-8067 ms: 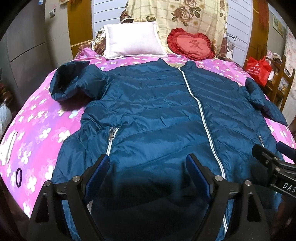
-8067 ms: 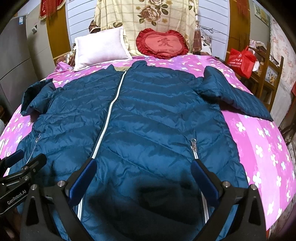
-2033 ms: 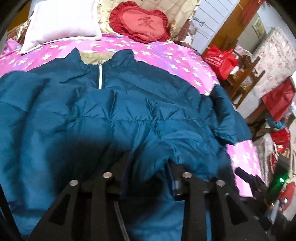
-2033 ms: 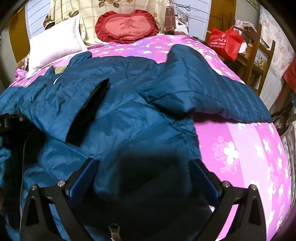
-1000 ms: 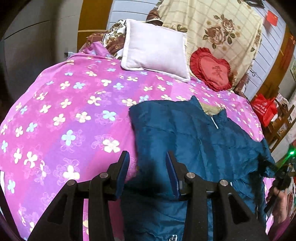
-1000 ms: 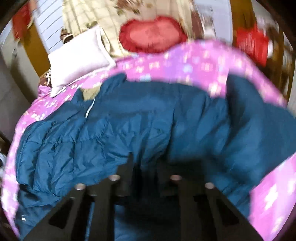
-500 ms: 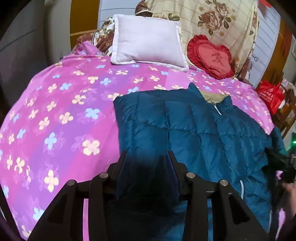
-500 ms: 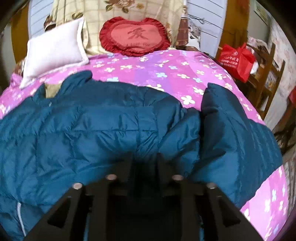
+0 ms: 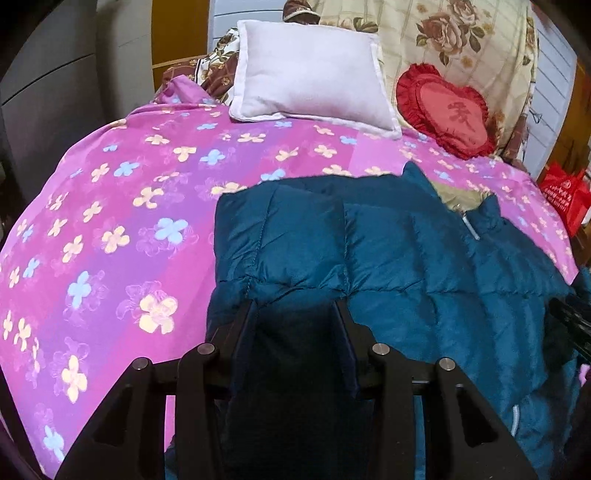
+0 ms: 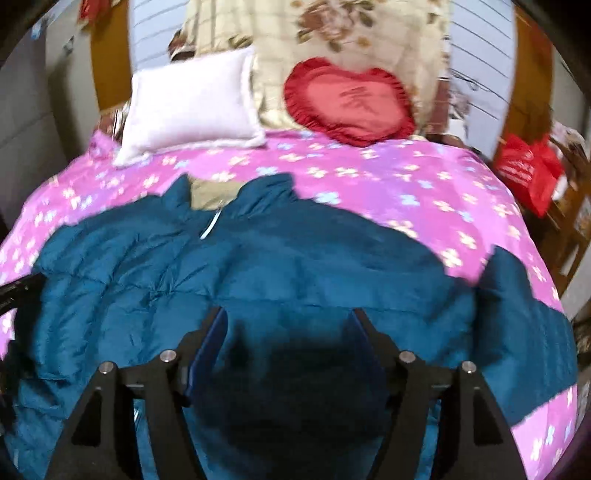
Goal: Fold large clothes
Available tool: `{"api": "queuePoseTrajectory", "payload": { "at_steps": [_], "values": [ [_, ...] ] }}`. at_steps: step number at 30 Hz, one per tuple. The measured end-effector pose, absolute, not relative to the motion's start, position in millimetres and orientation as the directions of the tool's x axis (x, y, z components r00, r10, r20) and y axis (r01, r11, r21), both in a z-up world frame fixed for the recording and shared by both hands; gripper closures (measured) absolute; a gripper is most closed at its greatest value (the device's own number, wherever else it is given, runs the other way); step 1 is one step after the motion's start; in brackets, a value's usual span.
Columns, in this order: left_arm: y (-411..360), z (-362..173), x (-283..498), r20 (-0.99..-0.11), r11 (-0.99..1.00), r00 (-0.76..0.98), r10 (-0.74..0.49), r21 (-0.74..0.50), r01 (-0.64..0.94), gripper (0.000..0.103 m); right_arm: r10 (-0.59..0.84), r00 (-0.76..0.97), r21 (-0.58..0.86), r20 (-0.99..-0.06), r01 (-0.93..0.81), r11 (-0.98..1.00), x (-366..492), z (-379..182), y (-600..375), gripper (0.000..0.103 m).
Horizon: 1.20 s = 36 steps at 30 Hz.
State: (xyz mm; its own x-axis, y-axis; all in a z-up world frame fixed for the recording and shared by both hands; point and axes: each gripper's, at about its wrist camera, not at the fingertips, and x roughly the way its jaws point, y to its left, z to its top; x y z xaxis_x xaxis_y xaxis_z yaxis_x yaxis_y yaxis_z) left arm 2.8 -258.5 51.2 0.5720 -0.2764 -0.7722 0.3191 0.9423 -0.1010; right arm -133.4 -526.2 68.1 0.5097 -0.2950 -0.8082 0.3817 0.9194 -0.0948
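One dark teal quilted puffer jacket (image 9: 424, 258) lies on the bed, its sides folded in over its middle, the collar and the top of a white zip (image 9: 470, 226) pointing toward the pillows. The left hand-held gripper (image 9: 295, 332) sits at the jacket's left folded edge with its jaws partly closed on a thick fold of the padded fabric, which fills the gap between the blue pads. The right hand-held gripper (image 10: 288, 332) hovers over the jacket's right part; its jaws are opening, and the pads stand clear of the fabric seen between them. Beyond it a folded sleeve (image 10: 517, 332) lies out to the right on the pink flowered bedcover (image 9: 110, 221). At the head of the bed lean a white rectangular pillow (image 9: 310, 70) and a red heart-shaped frilled cushion (image 9: 447, 110), backed by a cream rose-patterned blanket (image 9: 443, 33). A red plastic bag (image 10: 524, 170) sits off the bed's right side.
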Motion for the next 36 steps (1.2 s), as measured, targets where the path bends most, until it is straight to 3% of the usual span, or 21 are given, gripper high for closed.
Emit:
{"api": "queuePoseTrajectory", "payload": {
  "at_steps": [7,18,23,36],
  "values": [
    [-260,36,2,-0.76,0.935,0.579,-0.297,-0.108,0.339,0.075,-0.304,0.47,-0.099,-0.829,0.412,0.906,-119,22,-533,0.03],
    [-257,32,1,-0.748,0.932,0.586,-0.311,-0.12,0.341,0.075,-0.328,0.474,-0.123,-0.817,0.412,0.903,-163,57,-529,0.03],
    [-258,32,-1,-0.745,0.932,0.592,-0.309,-0.113,0.343,0.074,-0.262,0.44,-0.013,-0.859,0.493,0.87,-181,28,-559,0.027],
    [-259,29,-1,-0.746,0.932,0.591,-0.307,-0.109,0.346,0.071,-0.289,0.51,-0.012,-0.81,0.479,0.878,-196,53,-537,0.026]
  ]
}}
